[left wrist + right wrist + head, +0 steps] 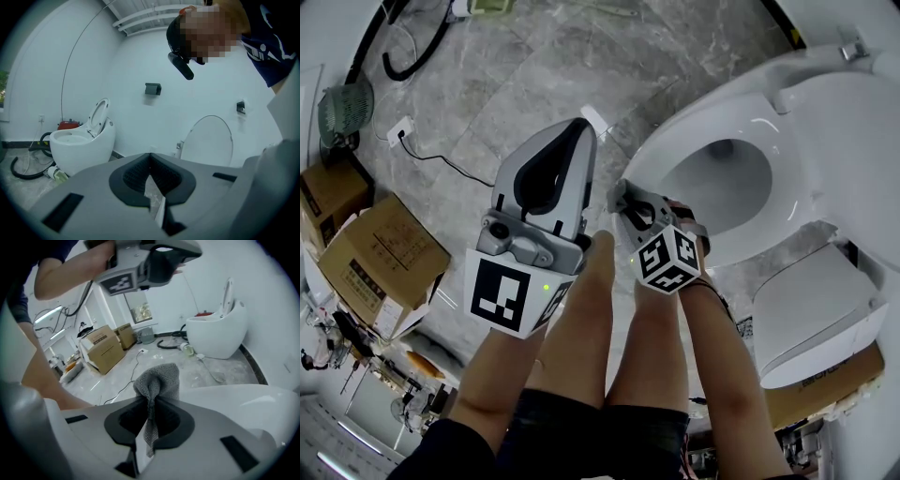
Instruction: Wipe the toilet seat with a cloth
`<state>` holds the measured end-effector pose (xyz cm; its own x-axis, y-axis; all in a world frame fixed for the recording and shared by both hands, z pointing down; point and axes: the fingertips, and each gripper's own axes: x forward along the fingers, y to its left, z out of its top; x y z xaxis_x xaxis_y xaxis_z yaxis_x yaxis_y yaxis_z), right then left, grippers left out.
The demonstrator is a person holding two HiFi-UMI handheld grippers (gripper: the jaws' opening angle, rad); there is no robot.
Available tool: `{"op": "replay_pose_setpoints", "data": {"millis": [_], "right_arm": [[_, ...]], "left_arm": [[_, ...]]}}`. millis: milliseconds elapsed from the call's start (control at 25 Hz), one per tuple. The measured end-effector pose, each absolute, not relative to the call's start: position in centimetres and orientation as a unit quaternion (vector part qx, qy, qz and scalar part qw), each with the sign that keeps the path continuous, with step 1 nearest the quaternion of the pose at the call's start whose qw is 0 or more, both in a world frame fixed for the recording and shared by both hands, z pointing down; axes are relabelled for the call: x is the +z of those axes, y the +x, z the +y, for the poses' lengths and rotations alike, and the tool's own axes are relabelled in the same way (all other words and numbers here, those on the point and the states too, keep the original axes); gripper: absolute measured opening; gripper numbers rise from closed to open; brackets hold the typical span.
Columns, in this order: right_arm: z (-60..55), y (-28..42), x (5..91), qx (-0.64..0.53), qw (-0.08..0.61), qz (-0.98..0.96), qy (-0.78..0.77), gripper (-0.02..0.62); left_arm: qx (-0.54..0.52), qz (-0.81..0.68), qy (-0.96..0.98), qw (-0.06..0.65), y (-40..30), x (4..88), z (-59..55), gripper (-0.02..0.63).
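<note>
Left gripper (150, 161): nearest the head camera, raised high over the floor, jaws closed together with nothing between them; idle, pointed at the wall and an upright lid.
Toilet (722, 187): white, right of both grippers in the head view, bowl open.
Lid (853, 131): up, out of the way.
Toilet seat (750, 117): down on the bowl, glossy white ring, fully exposed; looks hard and slick, should take pressure fine.
Second toilet (218, 331): across the room, not the target.
Cardboard boxes (380, 262): on the marble floor (516, 84), well apart from the work.
Right gripper (152, 397): low at the front-left edge of the seat, jaws clamped on the cloth; contact with the seat not clear.
Cloth (159, 378): grey knit, pinched at a gathered fold, small bunch sticking out past the jaw tips, tail hanging back inside the jaws.
Handling, cloth: light, soft, floppy, no stiffness of its own; likely to drag and fold back on the slick seat.
Hold spot: mid-fold as now seems workable; a deeper bite would leave too little pad to wipe with.
Risk: short bunch means jaw tips may scrape the seat if pressed flat.
Progress: wipe apparently about to begin at the front rim.
</note>
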<state>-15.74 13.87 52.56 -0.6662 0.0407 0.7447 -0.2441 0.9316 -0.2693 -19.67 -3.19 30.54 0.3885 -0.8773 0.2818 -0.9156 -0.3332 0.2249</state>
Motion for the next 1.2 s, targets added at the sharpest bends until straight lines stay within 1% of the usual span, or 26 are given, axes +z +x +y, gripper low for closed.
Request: {"op": "replay_pose_setpoints", "data": {"millis": [240,320,440,600,760,880,960,1200], "right_arm": [[0.7,-11.4,52.2,0.177,0.355,-0.878,0.267,0.049],[-1.9,-10.2,51.9,0.176,0.345,-0.873,0.296,0.049],[-0.4,-11.3,51.8,0.194,0.327,-0.892,0.244,0.049],[8.1,-14.4,52.1,0.197,0.333,-0.916,0.106,0.049],[16.2,-15.3,52.3,0.154,0.356,-0.922,-0.006,0.049],[18.1,-14.2,52.6,0.084,0.378,-0.921,-0.053,0.049],[16.6,-13.0,53.1,0.063,0.388,-0.919,-0.036,0.051],[5.0,-6.9,55.4,0.100,0.420,-0.888,0.159,0.051]], "left_arm": [[0.054,-0.552,0.813,0.174,-19.8,30.5,-3.3,0.012],[0.055,-0.553,0.813,0.174,-19.8,30.6,-3.3,0.012],[0.055,-0.554,0.812,0.174,-19.6,30.7,-3.4,0.012],[0.055,-0.552,0.814,0.173,-19.2,30.8,-3.6,0.012],[0.057,-0.550,0.815,0.174,-19.1,31.1,-3.9,0.012],[0.058,-0.548,0.816,0.174,-18.9,31.0,-4.0,0.012],[0.059,-0.546,0.818,0.172,-18.7,31.0,-4.1,0.012],[0.056,-0.546,0.817,0.176,-18.4,31.2,-4.3,0.012]]}}
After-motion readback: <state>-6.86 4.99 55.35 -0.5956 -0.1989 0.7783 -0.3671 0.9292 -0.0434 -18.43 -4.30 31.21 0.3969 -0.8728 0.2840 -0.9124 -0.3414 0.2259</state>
